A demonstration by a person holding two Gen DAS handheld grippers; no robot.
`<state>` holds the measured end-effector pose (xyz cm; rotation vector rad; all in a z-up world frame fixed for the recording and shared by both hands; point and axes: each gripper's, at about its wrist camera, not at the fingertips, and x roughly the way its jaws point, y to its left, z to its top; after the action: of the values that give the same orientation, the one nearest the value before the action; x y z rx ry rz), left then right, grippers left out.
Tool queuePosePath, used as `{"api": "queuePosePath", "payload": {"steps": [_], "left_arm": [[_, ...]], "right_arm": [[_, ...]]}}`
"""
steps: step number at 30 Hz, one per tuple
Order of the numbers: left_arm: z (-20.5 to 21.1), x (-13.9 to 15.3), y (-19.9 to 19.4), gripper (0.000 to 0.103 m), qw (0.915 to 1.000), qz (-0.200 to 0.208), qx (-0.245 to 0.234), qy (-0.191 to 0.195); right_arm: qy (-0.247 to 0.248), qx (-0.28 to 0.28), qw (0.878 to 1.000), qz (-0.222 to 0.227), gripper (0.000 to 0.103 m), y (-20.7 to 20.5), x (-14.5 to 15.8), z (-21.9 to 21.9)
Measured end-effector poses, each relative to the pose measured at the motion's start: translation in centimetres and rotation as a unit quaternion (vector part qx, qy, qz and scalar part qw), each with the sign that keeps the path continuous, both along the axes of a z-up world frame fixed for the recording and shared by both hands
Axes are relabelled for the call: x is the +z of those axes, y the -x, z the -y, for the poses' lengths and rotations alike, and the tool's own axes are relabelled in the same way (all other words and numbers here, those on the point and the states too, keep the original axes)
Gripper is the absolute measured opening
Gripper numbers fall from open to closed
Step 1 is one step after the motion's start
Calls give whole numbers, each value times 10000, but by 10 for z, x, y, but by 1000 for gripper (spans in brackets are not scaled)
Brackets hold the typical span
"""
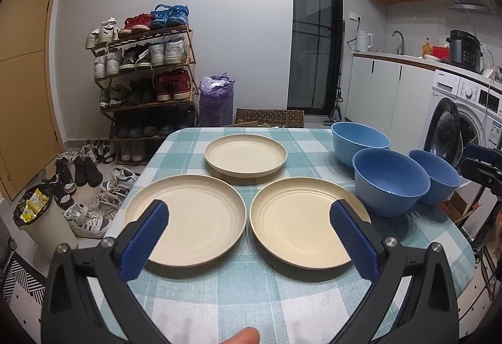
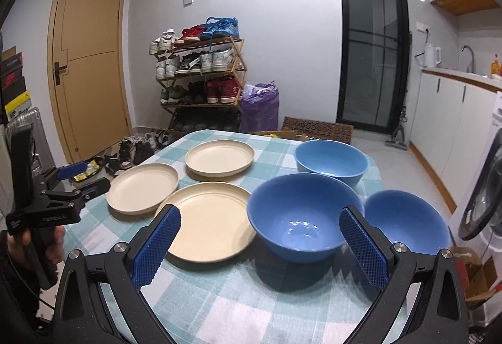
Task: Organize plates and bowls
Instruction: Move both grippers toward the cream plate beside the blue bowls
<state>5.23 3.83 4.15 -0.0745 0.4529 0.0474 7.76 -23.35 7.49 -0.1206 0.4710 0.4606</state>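
The left tool [image 1: 249, 213] is hovering above the near edge of the surface [image 1: 276, 297], which is wearing a teal and white checked cloth, and its two blue ridged fingers [image 1: 146, 239] are standing wide apart with nothing between them. Taking the round cream plastic plate in the near middle [image 1: 301, 223] as the landmark, a second round cream plate [image 1: 188, 218] is lying just beside it on the left, with a thin gap between the rims. A third round cream plate [image 1: 245, 154] is sitting behind the landmark, toward the far edge. Right of the landmark, and just beside its rim, a large round blue bowl [image 2: 298, 215] is standing upright. Another blue bowl [image 2: 331, 160] is standing behind that one, and a smaller blue bowl [image 2: 408, 221] is standing further right of the landmark, near the edge of the surface. The right tool [image 2: 259, 228] is hanging over the near side, in front of the large bowl, and its blue fingers [image 2: 360, 243] are also spread wide and are holding nothing.
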Motion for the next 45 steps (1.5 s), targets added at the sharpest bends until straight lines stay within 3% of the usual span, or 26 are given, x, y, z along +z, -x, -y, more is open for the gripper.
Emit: {"api": "queuePosePath", "payload": {"steps": [4,23,28,36,45], "left_arm": [[-8,9,-6,103,10000,33,46,29],[-55,48,-69,103,9993,-97,291,218],[-60,57,-83,103,9992,-58,377,101],[-62,67,-107,103,9998,-113,181,38],[-70,65,-143,103,9993,-325,148,-50]], "right_arm": [[-55,81,9998,-167,103,-14,15,-4],[156,252,9994,170,103,-81,110,-35],[-18,338,9994,122,103,-106,130,-46],[9,429,9991,-4,103,-147,140,-74],[74,415,9987,-292,103,-192,129,-105]]}}
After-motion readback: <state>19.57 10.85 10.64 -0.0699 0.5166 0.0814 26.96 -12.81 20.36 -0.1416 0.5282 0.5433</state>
